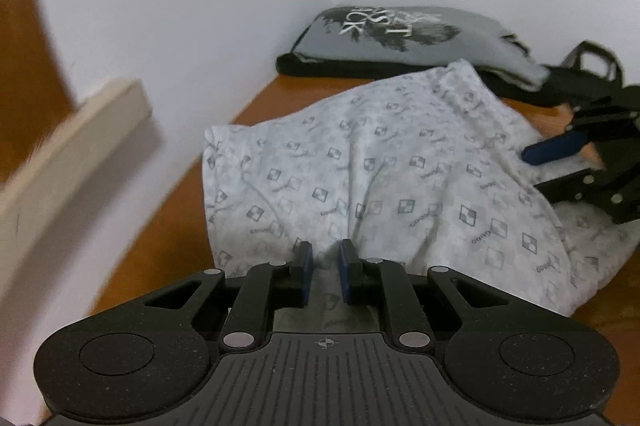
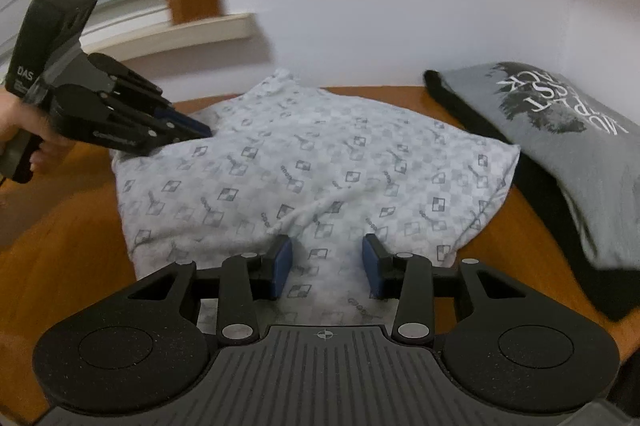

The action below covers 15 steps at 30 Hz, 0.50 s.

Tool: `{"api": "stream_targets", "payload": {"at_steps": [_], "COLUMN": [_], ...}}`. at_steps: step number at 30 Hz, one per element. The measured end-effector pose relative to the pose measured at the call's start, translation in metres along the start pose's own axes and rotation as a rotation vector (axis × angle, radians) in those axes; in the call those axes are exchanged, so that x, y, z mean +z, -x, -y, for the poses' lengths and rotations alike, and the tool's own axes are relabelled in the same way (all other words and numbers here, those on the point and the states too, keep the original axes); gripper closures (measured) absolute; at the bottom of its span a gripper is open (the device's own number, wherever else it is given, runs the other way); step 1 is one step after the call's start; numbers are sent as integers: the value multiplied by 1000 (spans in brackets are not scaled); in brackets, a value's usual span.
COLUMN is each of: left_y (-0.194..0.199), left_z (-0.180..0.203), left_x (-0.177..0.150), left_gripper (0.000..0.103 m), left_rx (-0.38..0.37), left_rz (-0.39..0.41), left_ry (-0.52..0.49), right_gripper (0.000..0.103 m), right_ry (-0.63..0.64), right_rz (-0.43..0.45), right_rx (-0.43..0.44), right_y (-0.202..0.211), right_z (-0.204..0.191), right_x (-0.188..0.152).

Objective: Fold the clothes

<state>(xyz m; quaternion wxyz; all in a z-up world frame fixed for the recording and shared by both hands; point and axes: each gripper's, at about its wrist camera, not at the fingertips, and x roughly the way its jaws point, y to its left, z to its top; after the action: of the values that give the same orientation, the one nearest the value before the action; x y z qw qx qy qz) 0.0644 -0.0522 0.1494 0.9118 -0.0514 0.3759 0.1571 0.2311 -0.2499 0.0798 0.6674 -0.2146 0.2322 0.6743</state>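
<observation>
Cloth with a grey checker print (image 2: 304, 169) lies on the wooden bench (image 2: 60, 234), already doubled into a rough rectangle with some wrinkles across the middle. Left hand-held gripper (image 1: 325, 268) has its pads nearly together over the near edge; a bit of fabric seems to sit between them, but I cannot tell if they really pinch it. Right hand-held gripper (image 2: 327, 266) stands spread above its own edge, holding nothing. Each one is at a different side, probably so the edge stays straight for a fold or for smoothing. Folded grey shirt on a black one (image 2: 560, 129) waits near the wall, out of the way.
</observation>
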Motion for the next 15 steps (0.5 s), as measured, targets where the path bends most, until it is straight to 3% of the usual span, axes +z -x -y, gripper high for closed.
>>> {"api": "stream_targets", "payload": {"at_steps": [4, 7, 8, 10, 13, 15], "left_y": [21, 27, 26, 14, -10, -25], "left_z": [-5, -16, -23, -46, -79, -94], "left_x": [-19, -21, -24, -30, -27, -25], "left_gripper": [86, 68, 68, 66, 53, 53], "left_rx": [-21, 28, 46, 43, 42, 12], "left_rz": [24, 61, 70, 76, 77, 73], "left_ry": [50, 85, 100, 152, 230, 258], "right_gripper": [63, 62, 62, 57, 56, 56], "right_ry": [-48, -84, -96, -158, -219, -276], "right_rz": [27, 47, 54, 62, 57, 47], "right_rx": [-31, -54, -62, -80, -121, -125], "right_y": [8, 14, 16, 6, -17, -31], "right_z": [11, 20, 23, 42, 69, 85], "right_x": [4, 7, 8, 16, 23, 25]}}
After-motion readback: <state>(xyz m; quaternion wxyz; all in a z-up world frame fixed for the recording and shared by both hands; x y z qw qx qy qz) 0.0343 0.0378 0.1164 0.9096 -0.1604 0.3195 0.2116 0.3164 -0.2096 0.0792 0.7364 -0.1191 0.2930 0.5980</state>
